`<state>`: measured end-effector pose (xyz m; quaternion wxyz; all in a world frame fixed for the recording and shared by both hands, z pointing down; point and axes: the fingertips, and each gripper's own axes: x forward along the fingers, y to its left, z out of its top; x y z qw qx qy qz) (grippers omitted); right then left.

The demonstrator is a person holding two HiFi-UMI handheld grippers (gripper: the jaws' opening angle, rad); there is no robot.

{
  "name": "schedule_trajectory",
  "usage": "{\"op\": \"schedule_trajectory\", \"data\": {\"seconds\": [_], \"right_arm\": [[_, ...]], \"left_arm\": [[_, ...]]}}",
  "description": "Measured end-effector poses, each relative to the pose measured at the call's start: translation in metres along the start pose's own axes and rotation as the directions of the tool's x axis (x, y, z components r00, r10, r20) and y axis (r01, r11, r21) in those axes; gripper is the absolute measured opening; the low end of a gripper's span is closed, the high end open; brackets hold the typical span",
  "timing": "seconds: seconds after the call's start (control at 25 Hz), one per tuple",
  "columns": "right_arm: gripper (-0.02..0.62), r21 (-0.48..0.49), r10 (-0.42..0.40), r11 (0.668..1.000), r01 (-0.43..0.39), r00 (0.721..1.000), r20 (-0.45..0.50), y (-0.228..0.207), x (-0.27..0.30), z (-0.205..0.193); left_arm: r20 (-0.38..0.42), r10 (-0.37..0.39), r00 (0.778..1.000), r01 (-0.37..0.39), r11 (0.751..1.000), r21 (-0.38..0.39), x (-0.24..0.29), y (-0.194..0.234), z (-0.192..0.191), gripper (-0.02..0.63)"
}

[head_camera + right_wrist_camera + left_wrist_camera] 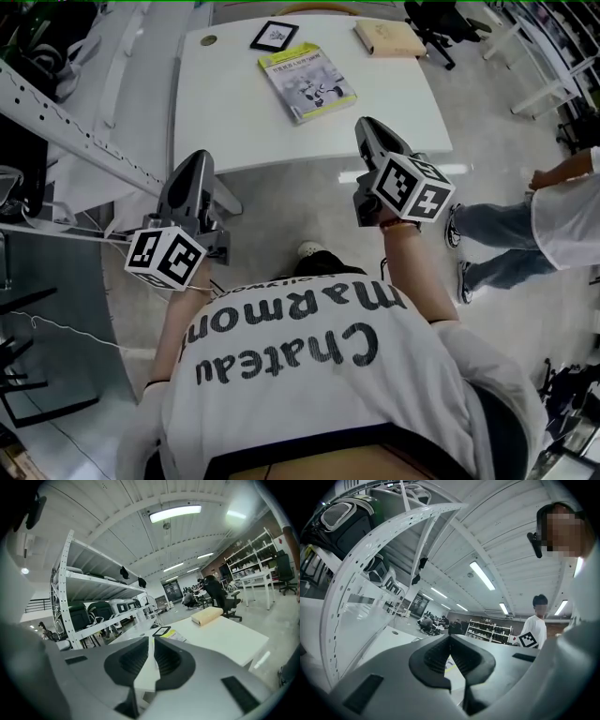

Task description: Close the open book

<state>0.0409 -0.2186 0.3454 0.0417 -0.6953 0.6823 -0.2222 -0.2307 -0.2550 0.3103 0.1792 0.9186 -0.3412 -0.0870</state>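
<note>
Book: green book [307, 82] lies cover-up on the white table [225, 112], seemingly shut already, though it's far off
Long axis: far-left to near-right
Nearer tool: right gripper [370, 131], book ahead, slightly left
Left gripper [194, 167]: well apart
Jaws: both clenched, nothing between them

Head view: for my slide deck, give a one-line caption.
Book lies closed on the white table; left gripper and right gripper hover near its front edge, both shut and empty.
</note>
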Motion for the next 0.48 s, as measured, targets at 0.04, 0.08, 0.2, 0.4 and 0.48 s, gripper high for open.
{"op": "schedule_trajectory", "data": {"seconds": [0.04,0.08,0.2,0.4,0.48], "right_arm": [[0.057,0.000,0.000,1.000,0.000,1.000,0.001,0.001,0.000,-0.002],[0.057,0.000,-0.001,1.000,0.001,1.000,0.002,0.002,-0.001,-0.003],[0.057,0.002,-0.008,1.000,0.008,1.000,0.004,0.005,-0.005,-0.006],[0.057,0.000,-0.014,1.000,0.014,1.000,0.016,0.010,-0.011,-0.015],[0.057,-0.001,-0.017,1.000,0.017,1.000,0.021,0.012,-0.014,-0.019]], "left_arm": [[0.001,-0.001,1.000,0.001,1.000,0.002,-0.002,0.001,0.000,0.023],[0.001,-0.002,1.000,0.002,1.000,0.003,-0.003,0.001,0.000,0.023],[0.000,-0.008,1.000,0.008,1.000,0.005,-0.007,0.001,0.001,0.023],[0.004,-0.021,1.000,0.021,1.000,0.017,-0.017,0.002,-0.001,0.023],[0.004,-0.028,1.000,0.028,0.999,0.023,-0.021,0.002,-0.002,0.023]]}}
